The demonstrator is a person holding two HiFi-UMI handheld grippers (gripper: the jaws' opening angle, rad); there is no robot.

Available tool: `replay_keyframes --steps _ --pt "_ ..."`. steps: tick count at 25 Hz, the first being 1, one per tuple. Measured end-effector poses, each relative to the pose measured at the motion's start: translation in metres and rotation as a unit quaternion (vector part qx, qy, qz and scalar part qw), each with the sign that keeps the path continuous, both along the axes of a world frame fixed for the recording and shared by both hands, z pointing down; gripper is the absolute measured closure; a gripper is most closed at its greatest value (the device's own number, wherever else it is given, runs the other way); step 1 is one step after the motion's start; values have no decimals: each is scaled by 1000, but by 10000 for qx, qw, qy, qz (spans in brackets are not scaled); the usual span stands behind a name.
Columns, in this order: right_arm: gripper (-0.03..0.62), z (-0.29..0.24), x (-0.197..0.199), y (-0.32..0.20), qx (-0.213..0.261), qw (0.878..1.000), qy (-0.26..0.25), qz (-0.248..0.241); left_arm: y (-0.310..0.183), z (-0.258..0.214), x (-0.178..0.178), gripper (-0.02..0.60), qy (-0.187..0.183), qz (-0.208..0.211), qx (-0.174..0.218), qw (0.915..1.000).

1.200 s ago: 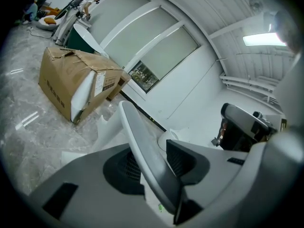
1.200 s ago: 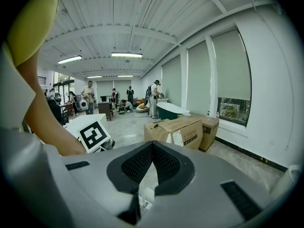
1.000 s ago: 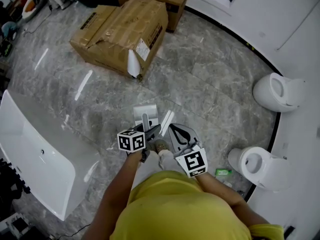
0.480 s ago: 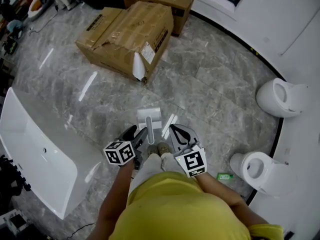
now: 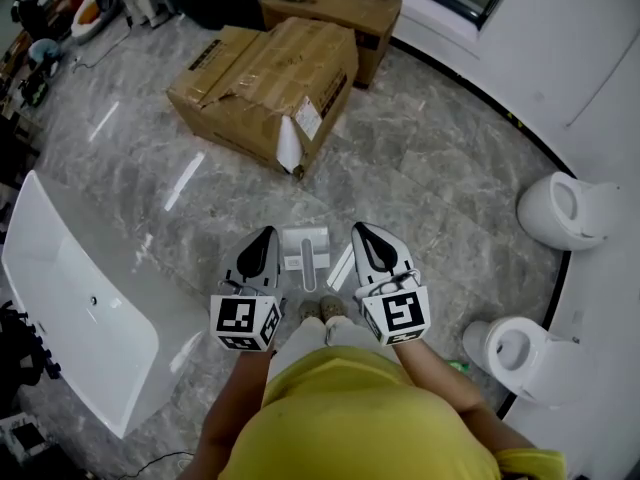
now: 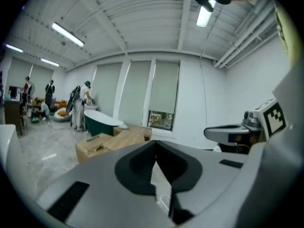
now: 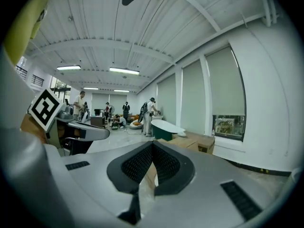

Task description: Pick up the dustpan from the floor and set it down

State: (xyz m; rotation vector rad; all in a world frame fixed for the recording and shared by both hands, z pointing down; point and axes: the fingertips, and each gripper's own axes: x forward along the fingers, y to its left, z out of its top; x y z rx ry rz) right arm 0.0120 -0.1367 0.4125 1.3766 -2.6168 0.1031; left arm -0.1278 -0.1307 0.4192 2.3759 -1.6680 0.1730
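The grey dustpan [image 5: 305, 248] lies flat on the marble floor, its handle pointing toward my feet. In the head view it shows between the two raised grippers, and neither touches it. My left gripper [image 5: 262, 238] is to its left, held well above the floor with its jaws shut and nothing between them. My right gripper [image 5: 364, 232] is to its right, also shut and empty. In the left gripper view the black pads [image 6: 142, 167] meet at the tip, and the right gripper [image 6: 232, 133] shows beside them. The right gripper view shows its own pads [image 7: 137, 165] closed together.
Two cardboard boxes [image 5: 265, 78] lie on the floor ahead. A white bathtub [image 5: 80, 298] lies at the left, and two toilets [image 5: 560, 208] [image 5: 520, 353] stand by the curved wall on the right. My shoes [image 5: 322, 310] are just behind the dustpan. Several people stand far off [image 6: 78, 103].
The left gripper was down at the dustpan's handle with its jaws open. It has risen off it and shut. The right gripper rose too. The dustpan stays on the floor.
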Motion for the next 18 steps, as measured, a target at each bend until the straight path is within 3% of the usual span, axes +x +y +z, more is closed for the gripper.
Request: replay_keyframes --steps 4,7,18 --pt "583 -50 8 -12 521 9979 -242 303 -2 -70 -5 578 -317 -287 827 9957" --pt "583 -83 13 -13 923 9941 -399 417 0 -106 -5 578 -432 -388 1195 9911" --pt "584 -120 20 -7 1172 9901 -543 543 8 -137 0 578 -376 -447 1352 9891"
